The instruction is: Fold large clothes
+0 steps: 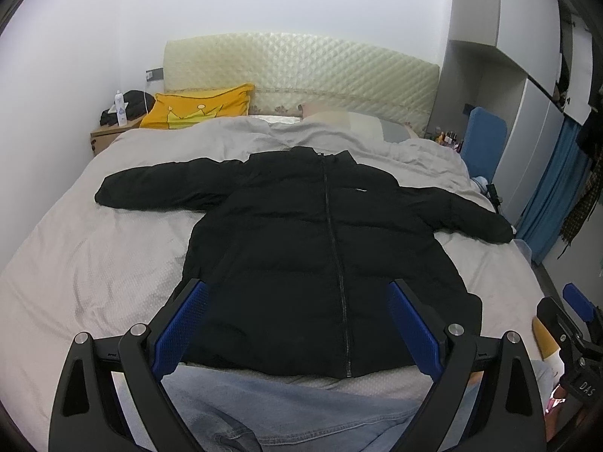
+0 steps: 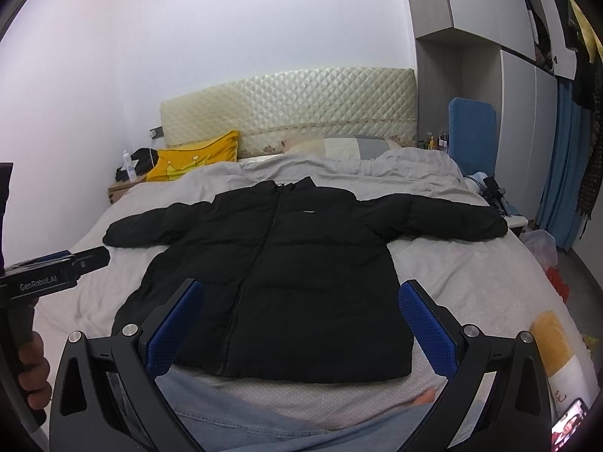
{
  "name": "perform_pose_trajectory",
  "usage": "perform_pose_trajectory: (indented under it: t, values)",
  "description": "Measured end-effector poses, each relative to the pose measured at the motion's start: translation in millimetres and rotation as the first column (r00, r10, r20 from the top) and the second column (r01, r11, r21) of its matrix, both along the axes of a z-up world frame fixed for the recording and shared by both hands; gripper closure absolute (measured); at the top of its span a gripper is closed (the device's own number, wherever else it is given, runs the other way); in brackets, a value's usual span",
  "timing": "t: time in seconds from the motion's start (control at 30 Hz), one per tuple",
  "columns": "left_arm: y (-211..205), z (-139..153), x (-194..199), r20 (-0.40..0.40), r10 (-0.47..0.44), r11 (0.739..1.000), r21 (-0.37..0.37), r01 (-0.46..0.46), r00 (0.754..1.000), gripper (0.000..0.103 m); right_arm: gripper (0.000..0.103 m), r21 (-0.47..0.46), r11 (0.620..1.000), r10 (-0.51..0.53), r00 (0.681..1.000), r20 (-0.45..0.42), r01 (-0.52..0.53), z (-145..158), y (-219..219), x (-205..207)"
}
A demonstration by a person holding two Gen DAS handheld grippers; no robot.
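A black puffer jacket [image 1: 301, 233] lies flat and face up on the bed, zipped, both sleeves spread out sideways, collar toward the headboard. It also shows in the right wrist view [image 2: 279, 275]. My left gripper [image 1: 297, 301] is open and empty, held above the jacket's hem. My right gripper [image 2: 301, 305] is open and empty, also above the hem. The right gripper's body shows at the right edge of the left wrist view [image 1: 576, 324]. The left gripper's body shows at the left of the right wrist view [image 2: 52, 271].
The bed [image 1: 75, 263] has a grey cover. A yellow pillow [image 1: 199, 109] and a pale pillow [image 2: 339, 147] lie by the quilted headboard [image 1: 301, 71]. A nightstand [image 1: 109, 135] stands at the far left. A blue chair [image 2: 471, 132] and wardrobe [image 2: 490, 37] are right. My jeans-clad legs [image 1: 286, 410] are below.
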State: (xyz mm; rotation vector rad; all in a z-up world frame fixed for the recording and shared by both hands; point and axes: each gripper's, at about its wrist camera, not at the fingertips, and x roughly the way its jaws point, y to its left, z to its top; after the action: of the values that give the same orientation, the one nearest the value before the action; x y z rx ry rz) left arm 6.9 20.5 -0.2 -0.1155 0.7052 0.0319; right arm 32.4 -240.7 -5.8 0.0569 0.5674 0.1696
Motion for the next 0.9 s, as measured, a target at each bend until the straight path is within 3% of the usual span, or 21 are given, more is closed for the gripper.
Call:
perform_pose_trajectory:
  t: [0.5,0.67,0.9]
  values:
    - [2,4,12,0.023,-0.003,1.0,0.006,0.003,1.0,0.007,0.0,0.012,1.0,0.001,1.0,0.0,-0.001,3,-6,13]
    - [6,12,33,0.065,-0.016,1.0,-0.007,0.016,0.998,0.007,0.0,0.001,1.0,-0.006,1.0,0.024,0.006,9,-15,33]
    - [10,14,83,0.123,-0.028,0.999,0.018,0.026,0.992,0.007,0.0,-0.031,0.994,-0.102,0.994,0.041,0.103,6,-47,77]
